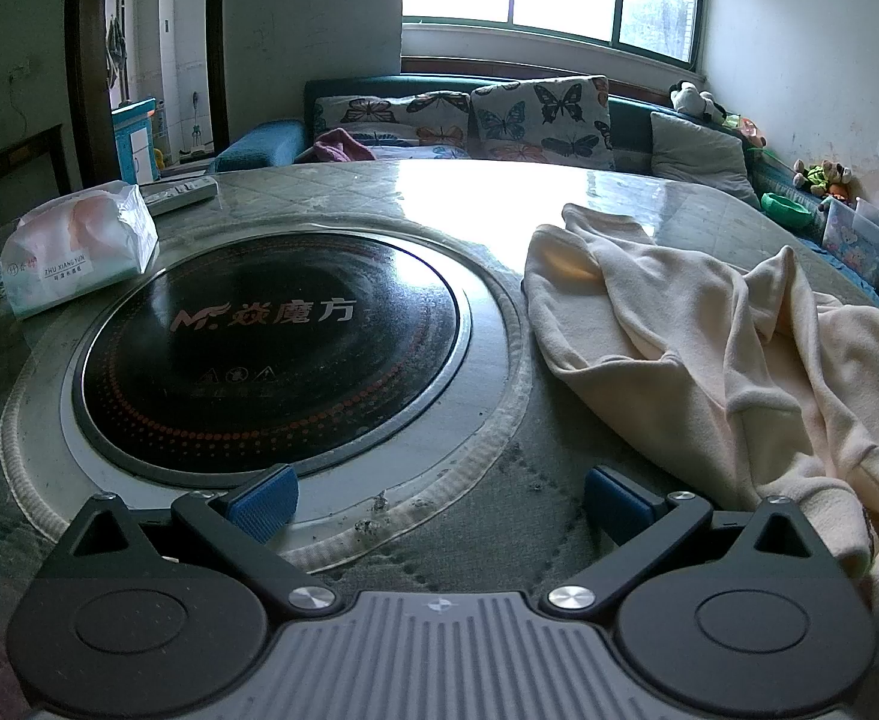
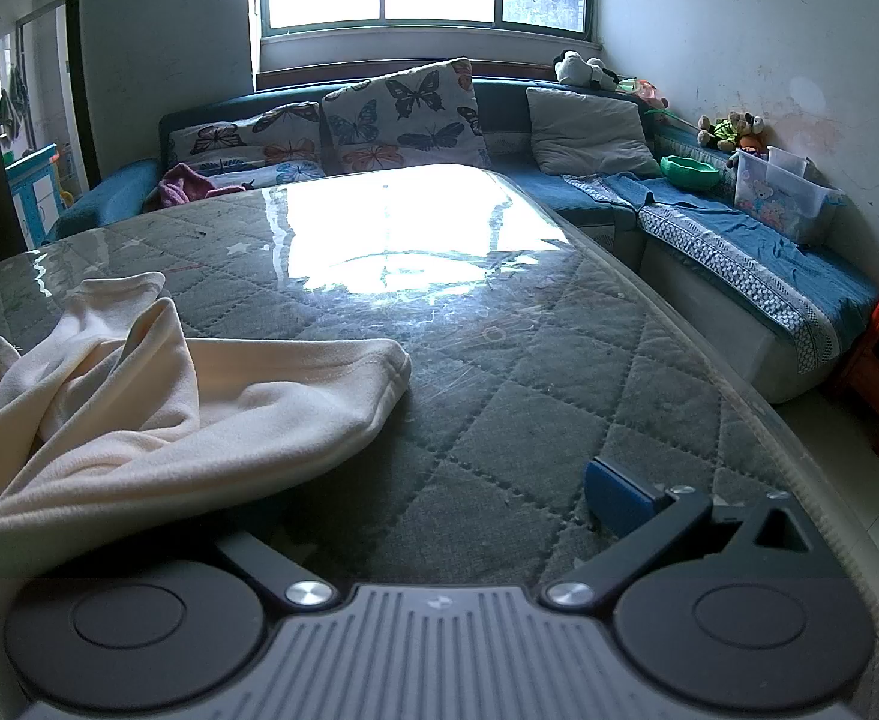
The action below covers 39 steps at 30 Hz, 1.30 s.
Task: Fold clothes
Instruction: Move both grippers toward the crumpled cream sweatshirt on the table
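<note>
Cream fleece, crumpled and unfolded, makes up the garment (image 1: pixel 709 348) that is to be folded; it is heaped on the quilted, plastic-covered table (image 2: pixel 499 360), just beside the round black hob (image 1: pixel 271 336) set into the tabletop, on the side of the hob away from the tissue pack (image 1: pixel 73 252); the hob serves as the landmark for what follows. In the left wrist view the left gripper (image 1: pixel 439 501) is seen with its blue pads spread as wide as they go and nothing between them, held over the near rim of the hob, so that the garment lies off to its right, with a fold of cloth close by the right-hand pad; in the right wrist view the right gripper (image 2: pixel 439 498) is likewise judged wide open and empty, though only its right-hand pad is shown, the other being hidden beneath an edge of the garment that is draped across that side of the view. A hemmed end of the garment is pointed away from the hob toward the sofa (image 2: pixel 709 222), and the long axis appears to run from that end back toward the grippers, although the bunching makes this uncertain; the right gripper is judged the nearer, cloth lying over its left side. Beyond the hob a remote control (image 1: pixel 181 192) is laid near the tissue pack, well apart from the garment; no object is seen between either gripper and the cloth, and bare table is left on the far side of the garment for spreading it out.
</note>
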{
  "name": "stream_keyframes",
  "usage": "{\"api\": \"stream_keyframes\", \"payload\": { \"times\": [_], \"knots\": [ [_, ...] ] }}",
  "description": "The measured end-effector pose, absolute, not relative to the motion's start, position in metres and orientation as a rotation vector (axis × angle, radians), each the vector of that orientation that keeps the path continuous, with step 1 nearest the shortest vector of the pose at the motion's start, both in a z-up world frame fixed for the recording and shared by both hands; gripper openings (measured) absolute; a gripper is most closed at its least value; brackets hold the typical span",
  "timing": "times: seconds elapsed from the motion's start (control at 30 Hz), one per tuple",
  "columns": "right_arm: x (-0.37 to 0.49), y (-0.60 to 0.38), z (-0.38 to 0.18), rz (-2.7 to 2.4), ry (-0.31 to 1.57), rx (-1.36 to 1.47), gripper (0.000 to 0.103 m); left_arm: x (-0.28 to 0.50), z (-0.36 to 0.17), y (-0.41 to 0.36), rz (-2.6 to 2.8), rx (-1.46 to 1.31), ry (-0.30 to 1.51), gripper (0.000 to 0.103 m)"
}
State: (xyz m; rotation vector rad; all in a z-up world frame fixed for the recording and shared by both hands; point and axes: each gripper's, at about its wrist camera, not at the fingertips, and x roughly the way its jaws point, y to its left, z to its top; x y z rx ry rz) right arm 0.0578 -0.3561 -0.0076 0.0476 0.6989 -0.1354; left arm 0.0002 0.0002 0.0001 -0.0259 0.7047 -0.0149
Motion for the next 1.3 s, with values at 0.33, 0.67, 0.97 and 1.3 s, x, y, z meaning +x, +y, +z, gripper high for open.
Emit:
{"api": "stream_keyframes", "payload": {
  "times": [0.33, 0.67, 0.97, 1.3],
  "knots": [
    [0.049, -0.364, 0.002, -0.108, 0.708, 0.046, 0.103, 0.001, 0.0, 0.001, -0.017, -0.026, 0.708, 0.103],
    [0.011, -0.375, 0.018, -0.111, 0.707, 0.005, 0.103, 0.001, 0.004, -0.002, 0.0, -0.025, 0.725, 0.103],
    [-0.02, -0.37, 0.035, -0.052, 0.667, 0.009, 0.103, -0.004, 0.01, -0.007, 0.008, -0.009, 0.725, 0.103],
    [-0.039, -0.348, 0.046, 0.044, 0.647, -0.01, 0.103, -0.014, 0.019, -0.015, -0.018, 0.009, 0.709, 0.103]
  ]
}}
